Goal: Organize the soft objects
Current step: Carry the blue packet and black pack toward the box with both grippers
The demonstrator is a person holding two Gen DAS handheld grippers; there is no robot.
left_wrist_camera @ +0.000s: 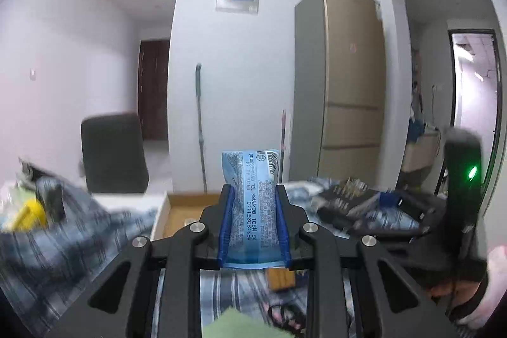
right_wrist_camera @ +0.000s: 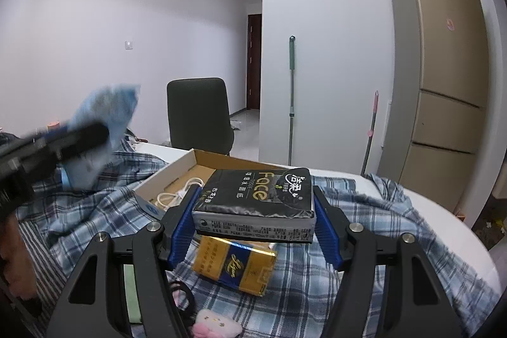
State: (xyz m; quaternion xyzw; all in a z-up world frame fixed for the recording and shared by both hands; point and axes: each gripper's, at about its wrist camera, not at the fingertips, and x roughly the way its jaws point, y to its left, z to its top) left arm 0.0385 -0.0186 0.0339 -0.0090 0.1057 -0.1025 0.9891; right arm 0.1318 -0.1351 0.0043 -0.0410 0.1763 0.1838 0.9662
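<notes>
My left gripper [left_wrist_camera: 254,195] is shut on a light blue tissue pack [left_wrist_camera: 250,205] and holds it upright above the plaid cloth [left_wrist_camera: 79,227]. In the right wrist view the same pack [right_wrist_camera: 104,113] shows blurred at the left. My right gripper [right_wrist_camera: 253,205] is shut on a black tissue pack [right_wrist_camera: 256,198] and holds it flat above a gold and blue pack [right_wrist_camera: 234,262] that lies on the plaid cloth [right_wrist_camera: 348,243]. An open cardboard box [right_wrist_camera: 202,163] with a white cable [right_wrist_camera: 174,192] stands just beyond.
A pink plush [right_wrist_camera: 215,325] and a green item [right_wrist_camera: 131,290] lie near the front. A black chair [right_wrist_camera: 199,113] stands behind the table. A mop [right_wrist_camera: 291,97] leans on the wall and a fridge [right_wrist_camera: 443,68] stands at the right. Yellow clutter [left_wrist_camera: 28,211] lies at the left.
</notes>
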